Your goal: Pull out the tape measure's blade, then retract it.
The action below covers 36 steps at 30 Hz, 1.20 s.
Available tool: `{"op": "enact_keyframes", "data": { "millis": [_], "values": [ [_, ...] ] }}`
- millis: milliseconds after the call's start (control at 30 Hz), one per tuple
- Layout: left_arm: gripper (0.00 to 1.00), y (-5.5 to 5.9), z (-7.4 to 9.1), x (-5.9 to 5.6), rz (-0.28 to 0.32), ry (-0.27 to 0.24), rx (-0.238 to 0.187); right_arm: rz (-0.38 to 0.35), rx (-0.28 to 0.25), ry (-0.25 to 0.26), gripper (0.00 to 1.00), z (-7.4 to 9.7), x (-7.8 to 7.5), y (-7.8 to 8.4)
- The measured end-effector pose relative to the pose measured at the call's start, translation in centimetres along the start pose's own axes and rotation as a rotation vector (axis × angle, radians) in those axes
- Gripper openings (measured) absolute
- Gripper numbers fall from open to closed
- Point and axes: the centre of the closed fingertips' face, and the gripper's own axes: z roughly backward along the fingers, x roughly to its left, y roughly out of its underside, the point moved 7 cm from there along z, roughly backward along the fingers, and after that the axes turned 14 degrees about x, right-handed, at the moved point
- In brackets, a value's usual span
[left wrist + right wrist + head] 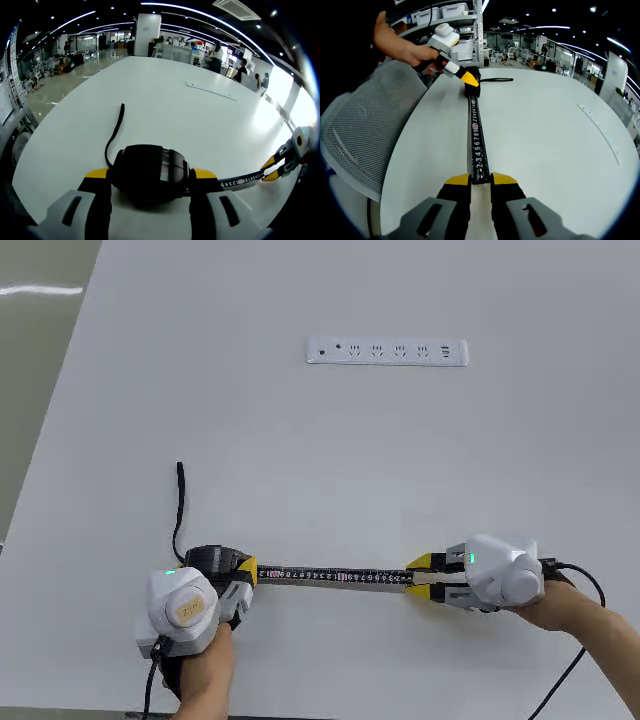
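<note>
On the white tabletop (300, 440), near the front edge, the black tape measure (212, 560) sits with its blade (335, 576) pulled out flat to the right. The left gripper (150, 175) squeezes the tape measure's body, one yellow tip on each side. The right gripper (481, 179) pinches the end of the blade tight. A black strap (179, 510) runs from the tape measure away across the tabletop. A white power strip (386, 351) lies well apart on the far side. A black cable (585, 585) trails behind the right gripper. A grey mesh thing (365, 145) stands by the tabletop's edge; I cannot tell what it is.
</note>
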Motion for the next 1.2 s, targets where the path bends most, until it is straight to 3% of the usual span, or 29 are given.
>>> {"op": "enact_keyframes", "data": {
  "millis": [1200],
  "values": [
    [0.60, 0.0, 0.0, 0.1, 0.007, 0.024, 0.020, 0.008, -0.014, 0.007, 0.13, -0.7, 0.0, -1.3]
  ]
}}
